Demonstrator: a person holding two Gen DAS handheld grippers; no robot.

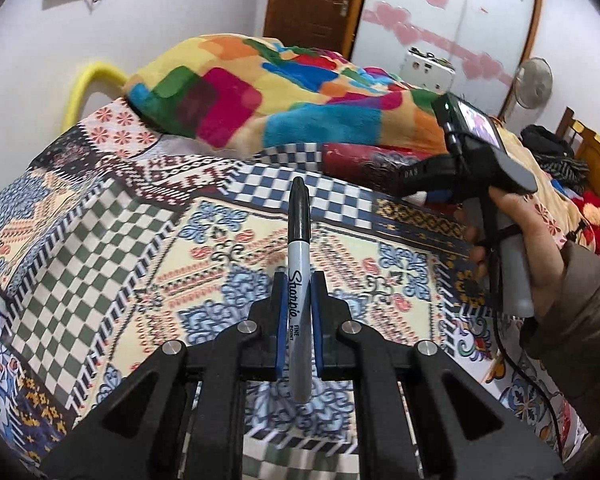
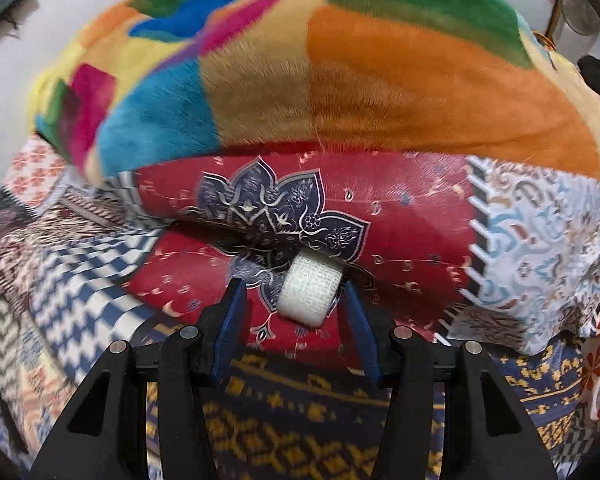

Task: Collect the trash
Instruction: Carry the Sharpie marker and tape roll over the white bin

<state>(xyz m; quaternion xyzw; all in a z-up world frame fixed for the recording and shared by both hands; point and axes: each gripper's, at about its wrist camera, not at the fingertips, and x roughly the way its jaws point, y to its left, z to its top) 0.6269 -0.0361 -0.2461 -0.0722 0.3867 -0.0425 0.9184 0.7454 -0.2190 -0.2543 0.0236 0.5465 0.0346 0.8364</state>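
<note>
Between the blue pads of the right claw (image 2: 294, 292), in the right wrist view, lies a small white roll of gauze tape (image 2: 309, 289). It rests on the red flowered fold of the bed cover (image 2: 400, 220), on the bed, just below the edge of the bright patchwork blanket (image 2: 340, 80).

Roll's long axis: runs near-to-far and tilts a little to the right, so its round wall faces the pads.

Roll sits off-centre, close against the right pad, possibly touching it; clear gap to the left pad. Right claw is half spread and grips nothing yet.

Judgement: the coming move is a squeeze across the roll's width; the claw may want a small nudge to the right first so the roll centres. The soft cover underneath could let the roll tip or sink.

Left claw (image 1: 298, 284), left wrist view: clamped tight on a black-capped marker (image 1: 299, 256), held mid-barrel, cap pointing away toward the far side of the bed.

Same view, right edge: a hand (image 1: 516, 240) holding the right claw's handle, pointed down at the bed. The right claw is clearly the nearer one to the roll; the left is already occupied.
</note>
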